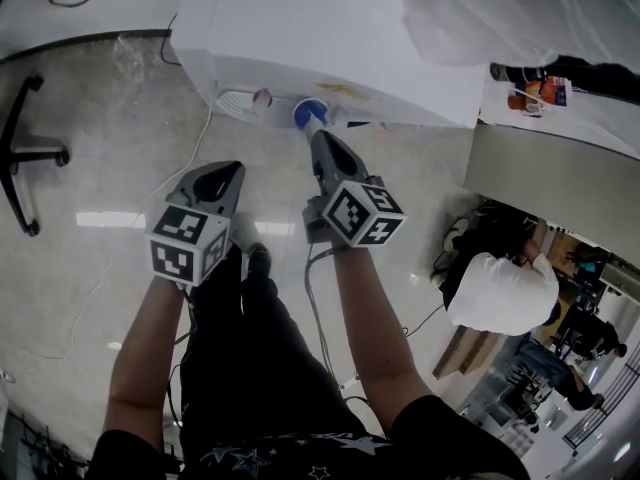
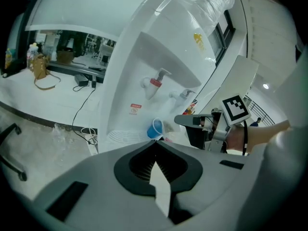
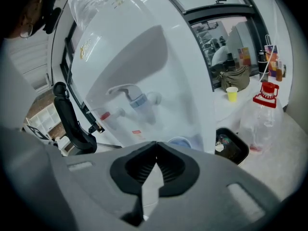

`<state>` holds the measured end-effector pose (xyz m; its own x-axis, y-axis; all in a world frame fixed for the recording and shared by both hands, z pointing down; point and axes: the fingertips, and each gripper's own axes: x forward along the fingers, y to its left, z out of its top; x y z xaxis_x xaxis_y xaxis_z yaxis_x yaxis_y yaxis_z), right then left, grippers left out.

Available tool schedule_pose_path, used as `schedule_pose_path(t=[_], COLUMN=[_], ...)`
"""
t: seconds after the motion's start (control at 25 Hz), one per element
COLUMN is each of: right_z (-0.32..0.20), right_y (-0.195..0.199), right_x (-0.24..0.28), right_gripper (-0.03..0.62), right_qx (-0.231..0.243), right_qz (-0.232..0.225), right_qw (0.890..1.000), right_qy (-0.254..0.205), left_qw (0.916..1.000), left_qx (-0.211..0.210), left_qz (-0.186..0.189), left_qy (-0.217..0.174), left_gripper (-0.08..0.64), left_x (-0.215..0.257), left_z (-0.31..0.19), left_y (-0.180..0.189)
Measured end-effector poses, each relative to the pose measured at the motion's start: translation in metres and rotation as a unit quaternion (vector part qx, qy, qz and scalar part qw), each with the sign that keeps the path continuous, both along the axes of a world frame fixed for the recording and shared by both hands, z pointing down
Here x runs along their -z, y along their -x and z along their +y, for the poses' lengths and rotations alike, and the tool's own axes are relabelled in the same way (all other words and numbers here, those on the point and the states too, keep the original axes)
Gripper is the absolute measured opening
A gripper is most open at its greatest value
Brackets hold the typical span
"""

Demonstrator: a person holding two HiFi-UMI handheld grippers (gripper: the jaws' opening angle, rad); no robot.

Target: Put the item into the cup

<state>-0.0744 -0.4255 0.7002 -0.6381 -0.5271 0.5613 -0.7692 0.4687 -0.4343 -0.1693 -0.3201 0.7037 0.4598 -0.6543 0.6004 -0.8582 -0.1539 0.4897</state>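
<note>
The person stands on a pale, glossy stone floor (image 1: 110, 208) facing a white water dispenser (image 1: 330, 38), dark trousers and both forearms showing in the head view. The blue cup (image 1: 308, 113) sits on the dispenser's low ledge, beneath the taps and just right of the white drip grille (image 1: 235, 103). From the left gripper view it looks tipped with its mouth toward the right tool.

The right tool (image 1: 318, 136) points down at the blue cup with its jaws clenched together and nothing between them. Their tips are right at the cup's rim, though no view shows whether they touch it. The left tool (image 1: 222, 170) hangs lower and well left of the cup, over bare floor. It is also clenched and empty.

A white cable (image 1: 205, 133) trails from the dispenser across the floor, and the black foot of an office chair (image 1: 25, 153) stands at the far left. To the right, a person in a white top (image 1: 505, 290) sits beyond a grey partition.

The left gripper view shows a white bench (image 2: 29, 88) carrying a brown bag (image 2: 41, 69). On the dispenser's other side, another bench holds a yellow paper cup (image 3: 232, 94). Below it are a clear bottle with a red cap (image 3: 260, 117) and a black bin (image 3: 232, 147).
</note>
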Motion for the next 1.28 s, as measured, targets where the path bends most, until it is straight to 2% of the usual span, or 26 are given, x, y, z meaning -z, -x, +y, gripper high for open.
schedule_pose_path(t=[0.52,0.76,0.8,0.84,1.28], right_z=[-0.016,-0.02,-0.019,-0.018,-0.005], right_y=[0.002,-0.001,0.0,0.001,-0.005], right_x=[-0.032,-0.032,-0.034,-0.035,-0.019], right_gripper=[0.003,0.006,0.049,0.119,0.121], right_qx=[-0.021,-0.016,-0.011,-0.007,-0.011], right_qz=[0.044,0.059,0.059,0.059,0.044], right_qw=[0.999,0.998,0.998,0.998,0.999], right_qy=[0.014,0.003,0.008,0.013,0.008], left_qw=[0.9998,0.9998,0.9998,0.9997,0.9994], left_qx=[-0.007,-0.009,-0.011,-0.013,-0.021], left_qz=[0.006,0.006,0.005,0.005,-0.003], left_qy=[0.017,0.018,0.019,0.021,0.026], left_gripper=[0.006,0.006,0.006,0.006,0.006], left_x=[-0.019,-0.017,-0.017,-0.018,-0.01], left_z=[-0.001,0.0,0.001,0.002,0.014], left_y=[0.004,0.001,0.001,0.0,-0.008])
